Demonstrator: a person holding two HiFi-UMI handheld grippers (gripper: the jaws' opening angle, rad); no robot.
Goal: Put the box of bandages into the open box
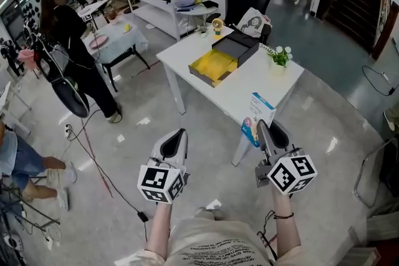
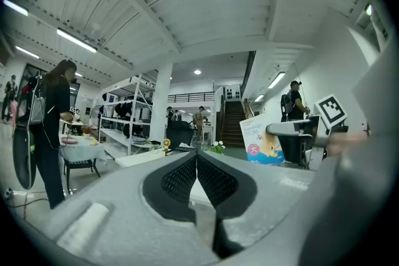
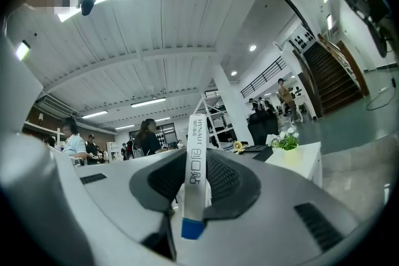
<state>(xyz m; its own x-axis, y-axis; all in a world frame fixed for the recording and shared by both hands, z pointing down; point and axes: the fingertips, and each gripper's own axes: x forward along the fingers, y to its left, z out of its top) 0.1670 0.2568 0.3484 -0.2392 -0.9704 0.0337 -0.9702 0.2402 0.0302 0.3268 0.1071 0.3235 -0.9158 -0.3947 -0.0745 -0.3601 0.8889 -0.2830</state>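
As seen from the head view, the right gripper [image 1: 269, 129] is held out level at near right and is closed on the bandage box [image 1: 257, 117]. The bandage box stands upright in its jaws, in the air just off the near corner of the bench [image 1: 249, 81]. It is well apart from the open box [image 1: 215, 64]. The open box lies toward the far left of the bench top, showing a yellow inside with its dark lid beside it on the far side. A plant [image 1: 279, 58] stands at the right edge of the bench. The left gripper [image 1: 177, 137] is held level at near left, short of the bench and touching nothing. A person [image 1: 68, 40] stands at far left by another table.

In the left gripper view, the left gripper [image 2: 196, 159] has its jaws together, pad against pad, with nothing between them. To the right, the bandage box [image 2: 260, 141] shows its printed face, upright, with the right gripper [image 2: 293, 134] on its near side. The bench [image 2: 140, 157] and the plant [image 2: 217, 146] lie beyond the jaw tips.

In the right gripper view, the right gripper [image 3: 198, 159] has both pads pressed on the bandage box [image 3: 196, 174]. The bandage box is seen edge-on as a narrow white strip with a blue lower end, and it rises above the jaws. The plant [image 3: 287, 141] and the bench [image 3: 298, 156] are ahead to the right, apart from the jaws.
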